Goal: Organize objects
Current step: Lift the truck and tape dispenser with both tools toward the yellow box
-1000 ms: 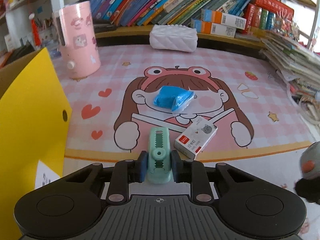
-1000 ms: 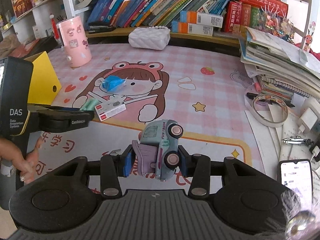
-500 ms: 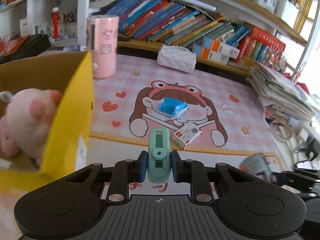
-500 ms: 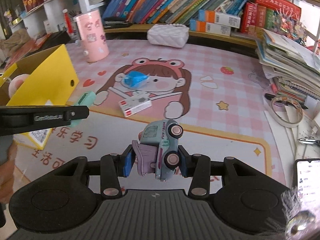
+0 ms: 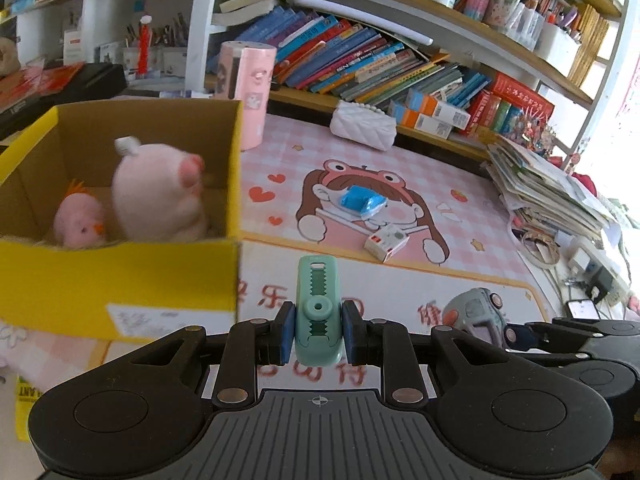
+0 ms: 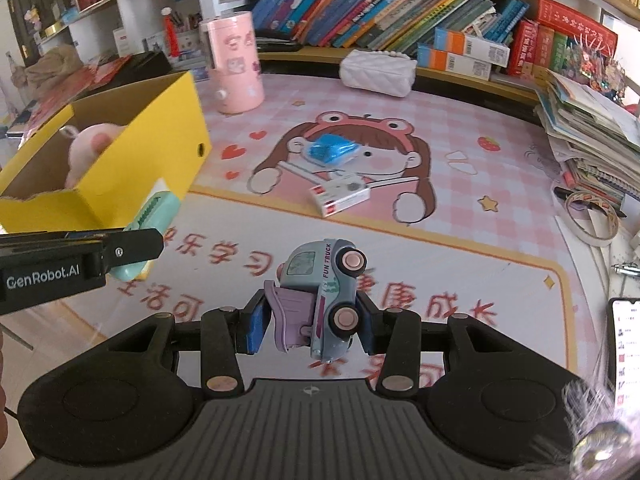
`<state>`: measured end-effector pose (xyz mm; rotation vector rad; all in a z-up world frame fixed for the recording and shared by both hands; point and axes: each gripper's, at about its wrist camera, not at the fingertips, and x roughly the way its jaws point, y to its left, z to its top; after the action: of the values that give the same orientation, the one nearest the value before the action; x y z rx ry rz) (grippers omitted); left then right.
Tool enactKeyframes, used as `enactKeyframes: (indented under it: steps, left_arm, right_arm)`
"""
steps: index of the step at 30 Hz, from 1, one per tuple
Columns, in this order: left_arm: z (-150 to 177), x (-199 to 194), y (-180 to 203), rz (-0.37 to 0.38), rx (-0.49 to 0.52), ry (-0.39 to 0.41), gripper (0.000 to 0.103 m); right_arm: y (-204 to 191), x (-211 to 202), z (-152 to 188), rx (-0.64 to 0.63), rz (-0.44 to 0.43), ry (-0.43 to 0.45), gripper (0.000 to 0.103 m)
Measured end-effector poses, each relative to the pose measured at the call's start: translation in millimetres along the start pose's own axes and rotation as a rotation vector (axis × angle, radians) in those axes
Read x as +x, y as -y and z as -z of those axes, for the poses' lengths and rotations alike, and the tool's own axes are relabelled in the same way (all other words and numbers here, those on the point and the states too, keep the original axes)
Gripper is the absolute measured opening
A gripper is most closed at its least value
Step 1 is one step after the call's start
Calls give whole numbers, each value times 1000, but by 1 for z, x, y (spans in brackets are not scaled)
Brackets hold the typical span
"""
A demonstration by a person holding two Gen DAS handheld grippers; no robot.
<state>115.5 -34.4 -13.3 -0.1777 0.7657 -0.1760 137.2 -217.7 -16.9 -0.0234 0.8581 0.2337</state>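
My left gripper (image 5: 318, 334) is shut on a mint-green cutter-like tool (image 5: 318, 308), held above the mat just right of the yellow cardboard box (image 5: 120, 280). The box holds a pink plush pig (image 5: 156, 188) and a small pink chick (image 5: 80, 220). My right gripper (image 6: 310, 324) is shut on a pale blue toy truck (image 6: 324, 292), held over the mat's front part. The left gripper with its tool (image 6: 154, 216) shows at the left of the right wrist view, beside the box (image 6: 132, 160). A blue packet (image 5: 362, 200) and a small white-red box (image 5: 386, 240) lie on the mat.
A pink cylinder (image 6: 234, 68) and a white quilted pouch (image 6: 378, 72) stand at the back of the mat, before a shelf of books. A paper stack (image 6: 592, 132), a tape roll (image 6: 592, 216) and a phone (image 6: 626, 344) lie at the right.
My left gripper has risen and pulled back with the green tool, so the box's inside with the plush toys has come into view. My right gripper has moved left with the truck.
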Motion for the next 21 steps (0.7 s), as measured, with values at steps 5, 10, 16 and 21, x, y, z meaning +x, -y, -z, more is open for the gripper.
enactKeyframes:
  steps: [5,10,16,21]
  left_arm:
    - [16,-20,-18,4,4,-9,23]
    - [31,-43,-42,-5,-22,-8,23]
    - [45,-67,-63,-15,-38,0,23]
    - [53,-84,-81,-20,-46,9,23]
  right_arm:
    - [-25,-7,10,2,-1,-17,42]
    - [-57,-17,21,-20,-13,-18,42]
    - [-92,-29,33,-46,-28,-16,42]
    - [-116,-36,42,-58,-39,-15,42]
